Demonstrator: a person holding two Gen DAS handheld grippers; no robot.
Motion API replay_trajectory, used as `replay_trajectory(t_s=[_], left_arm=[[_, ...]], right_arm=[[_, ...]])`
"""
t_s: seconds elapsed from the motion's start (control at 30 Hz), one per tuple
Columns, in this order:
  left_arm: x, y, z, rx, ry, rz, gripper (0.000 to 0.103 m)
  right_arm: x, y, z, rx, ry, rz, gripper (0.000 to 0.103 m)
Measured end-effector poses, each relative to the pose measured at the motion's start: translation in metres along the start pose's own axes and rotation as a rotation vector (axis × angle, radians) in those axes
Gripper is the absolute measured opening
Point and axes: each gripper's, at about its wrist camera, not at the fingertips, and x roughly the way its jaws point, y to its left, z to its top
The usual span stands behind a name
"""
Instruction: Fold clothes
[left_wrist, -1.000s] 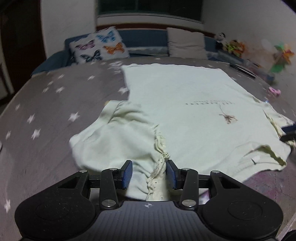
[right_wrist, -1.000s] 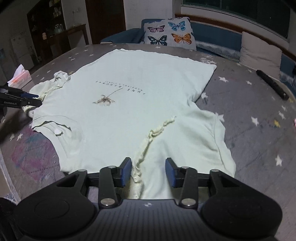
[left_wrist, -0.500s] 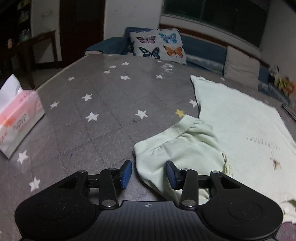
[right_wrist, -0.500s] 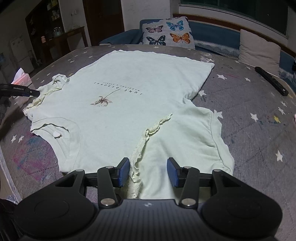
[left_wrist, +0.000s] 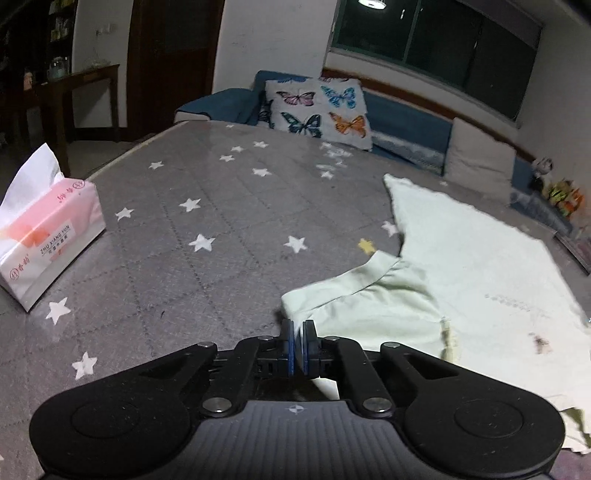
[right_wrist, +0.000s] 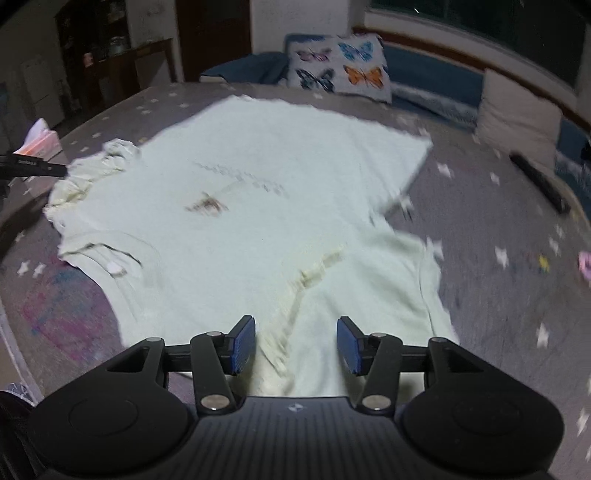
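pink tissue box (left_wrist: 48, 229) holds white tissues (left_wrist: 31, 173) upright.

The pale green cotton-like T-shirt (right_wrist: 258, 192) looks soft and matt, its seams puckered into small ruffles. It lies on a grey quilted star-print cloth cover (left_wrist: 207, 221) with a faint sheen. The pink and white tissue pack (left_wrist: 44, 236) has a glossy plastic wrap, and thin white paper sticks out of its top. The butterfly-print cloth cushion (left_wrist: 317, 107) looks smooth. The left gripper (left_wrist: 298, 345) and right gripper (right_wrist: 295, 343) are matt black plastic with ribbed housings, bright metal pivot pins and blue textured pads (right_wrist: 243, 343).
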Motion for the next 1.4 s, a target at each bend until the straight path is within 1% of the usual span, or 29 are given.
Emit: replay_trajectory(t_s=[0.03,0.07,0.1,0.13,0.3,0.4,0.43,0.5,0.57,0.6,0.67,0.77,0.83,0.9,1.07,1.13,1.23,1.33,1.4], left_arm=[[-0.002,0.000,0.001,-0.001,-0.004,-0.007,0.018],[-0.004,0.000,0.002,-0.003,-0.009,-0.012,0.036],[-0.004,-0.001,0.002,-0.005,-0.012,-0.017,0.050],[-0.004,-0.002,0.003,-0.007,-0.015,-0.022,0.052],[0.001,-0.006,-0.002,-0.007,0.011,-0.049,0.053],[0.005,-0.005,-0.006,-0.023,0.026,-0.056,0.050],[0.006,-0.005,-0.007,-0.031,0.029,-0.058,0.047],[0.008,-0.002,-0.009,-0.050,0.032,-0.064,0.029],[0.009,-0.001,-0.010,-0.065,0.031,-0.072,0.022],[0.010,0.000,-0.010,-0.071,0.032,-0.075,0.016],[0.011,0.001,-0.011,-0.083,0.031,-0.082,0.009],[0.008,0.006,-0.010,-0.102,0.011,-0.094,0.004],[0.003,0.007,-0.006,-0.112,-0.014,-0.111,0.002],[-0.004,0.006,-0.001,-0.111,-0.043,-0.130,0.002],[-0.024,-0.014,0.007,-0.058,-0.109,-0.205,0.002],[-0.029,-0.025,0.009,-0.035,-0.122,-0.237,0.002],[-0.035,-0.045,0.009,0.009,-0.133,-0.293,0.002],[-0.034,-0.066,0.006,0.066,-0.122,-0.345,0.002],[-0.029,-0.080,0.002,0.103,-0.100,-0.376,0.002]], right_arm=[[-0.003,0.004,0.005,-0.016,-0.010,0.002,0.050],[-0.004,0.009,0.011,-0.032,-0.018,0.010,0.050],[-0.002,0.016,0.019,-0.050,-0.025,0.028,0.050],[-0.001,0.023,0.027,-0.067,-0.032,0.045,0.050],[0.023,0.067,0.064,-0.147,-0.047,0.166,0.050],[0.041,0.100,0.086,-0.205,-0.052,0.237,0.048],[0.047,0.110,0.094,-0.225,-0.052,0.258,0.048],[0.058,0.127,0.106,-0.250,-0.048,0.295,0.048],[0.073,0.146,0.118,-0.264,-0.044,0.335,0.046],[0.079,0.154,0.123,-0.267,-0.041,0.351,0.044],[0.090,0.166,0.129,-0.269,-0.037,0.372,0.040],[0.104,0.183,0.132,-0.272,-0.031,0.394,0.031],[0.111,0.192,0.132,-0.277,-0.022,0.402,0.028],[0.117,0.198,0.130,-0.282,-0.011,0.409,0.027],[0.121,0.203,0.124,-0.287,-0.012,0.412,0.027],[0.117,0.195,0.124,-0.262,-0.018,0.413,0.027],[0.109,0.179,0.124,-0.230,-0.033,0.393,0.028],[0.101,0.158,0.125,-0.194,-0.056,0.351,0.028],[0.099,0.144,0.127,-0.162,-0.070,0.323,0.028]])
